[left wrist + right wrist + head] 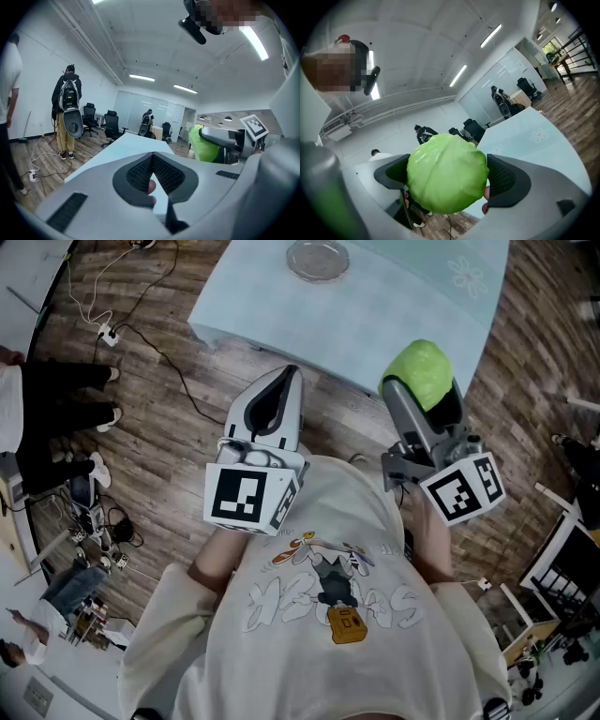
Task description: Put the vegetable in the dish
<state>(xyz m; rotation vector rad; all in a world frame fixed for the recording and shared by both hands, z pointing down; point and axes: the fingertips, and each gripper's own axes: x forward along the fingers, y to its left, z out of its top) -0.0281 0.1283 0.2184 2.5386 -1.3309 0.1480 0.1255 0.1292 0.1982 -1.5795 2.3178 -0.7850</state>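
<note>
A light blue table (403, 306) fills the top of the head view, above a wood floor (178, 442). At right centre we see the right gripper (447, 180) spread wide, its pads pinching a round green cabbage (419, 371) that overlaps the table's near edge. At left centre the left gripper (152, 173) is pressed together and empty. A small glass dish (318, 259) sits at the top edge, well apart from the cabbage. We judge the smooth ball could slip from so wide a grip onto the floor, or roll off the shallow dish once released.
</note>
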